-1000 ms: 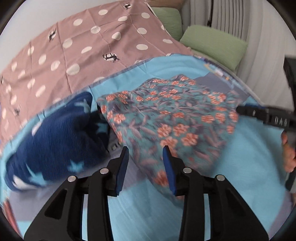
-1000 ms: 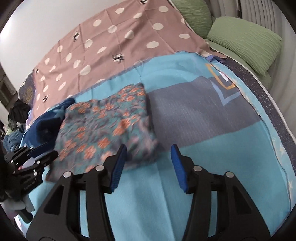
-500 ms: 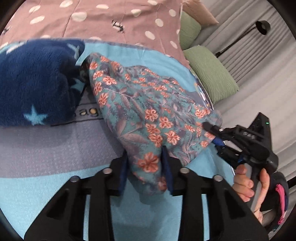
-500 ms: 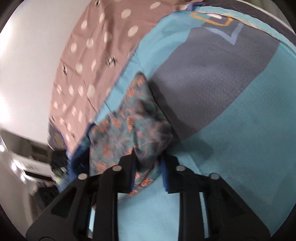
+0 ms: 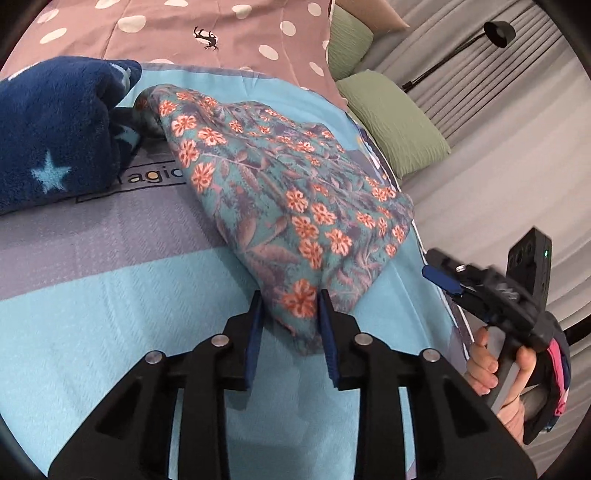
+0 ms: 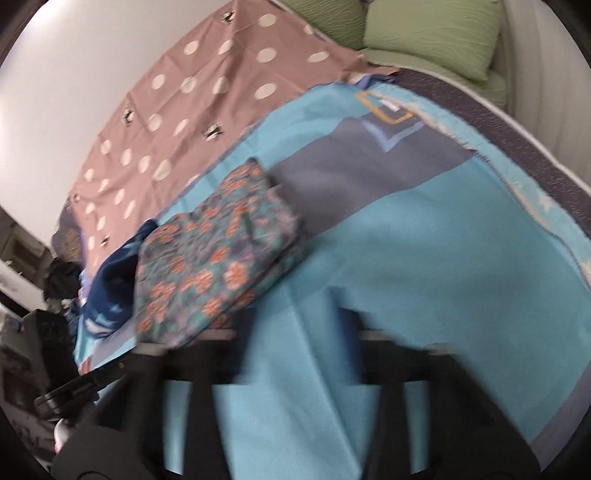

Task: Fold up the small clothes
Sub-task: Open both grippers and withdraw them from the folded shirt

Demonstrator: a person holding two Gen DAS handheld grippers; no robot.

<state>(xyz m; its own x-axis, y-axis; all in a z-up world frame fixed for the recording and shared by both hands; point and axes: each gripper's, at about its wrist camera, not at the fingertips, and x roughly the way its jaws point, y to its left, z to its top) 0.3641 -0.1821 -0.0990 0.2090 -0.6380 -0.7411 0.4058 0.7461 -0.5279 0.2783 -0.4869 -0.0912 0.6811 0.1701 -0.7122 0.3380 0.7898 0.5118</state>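
A floral teal-and-orange garment [image 5: 288, 192] lies folded on the blue blanket [image 5: 110, 295]. Its near corner sits between the pads of my left gripper [image 5: 290, 314], whose jaws are opening; the cloth still fills the gap and touches both pads. The right wrist view is blurred. There my right gripper [image 6: 295, 332] has its jaws opening wide with only blanket between them, and the garment [image 6: 214, 258] lies to its left. In the left wrist view a hand holds the right gripper [image 5: 437, 267] just off the garment's right edge.
A navy fleece piece with pale stars [image 5: 55, 140] lies against the garment's far left side. Behind it is a pink polka-dot sheet [image 5: 184, 29], with green pillows [image 5: 399, 122] at the far right. Dark clutter [image 6: 59, 273] sits beyond the bed's left end.
My left gripper closed on the garment's near corner and keeps it. My right gripper pinched the right corner half a second ago, then let go and drew away with jaws wide.
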